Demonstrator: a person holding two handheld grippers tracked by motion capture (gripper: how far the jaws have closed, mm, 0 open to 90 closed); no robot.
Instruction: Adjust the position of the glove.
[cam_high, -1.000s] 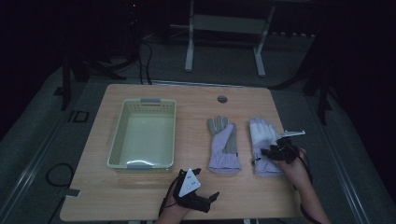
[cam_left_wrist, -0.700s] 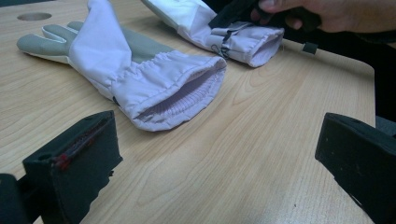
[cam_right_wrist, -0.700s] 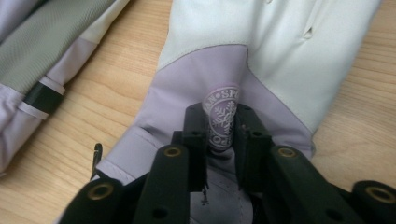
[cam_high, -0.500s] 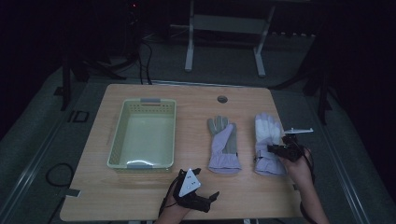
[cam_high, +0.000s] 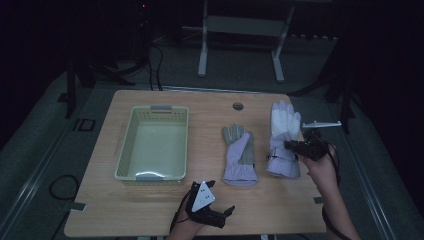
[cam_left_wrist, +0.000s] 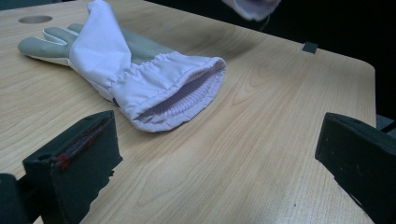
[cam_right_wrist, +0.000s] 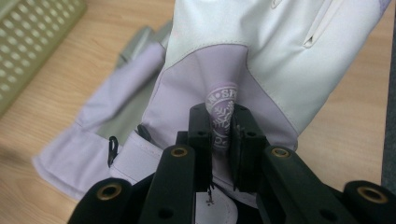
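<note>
Right glove (cam_high: 284, 145): on surface (cam_high: 150, 210), right of its pair; fabric fold pinched by right gripper (cam_right_wrist: 223, 135).
Left gripper (cam_left_wrist: 210, 163): jaws apart, near edge.
Basket (cam_high: 129, 145): left.
Advice: lift slowly, keeping the pinch deep.

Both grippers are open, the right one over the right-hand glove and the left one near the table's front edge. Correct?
Not quite. The right gripper is shut on the right-hand glove, pinching a fold of its fabric, as the right gripper view shows. The left gripper is open.
</note>
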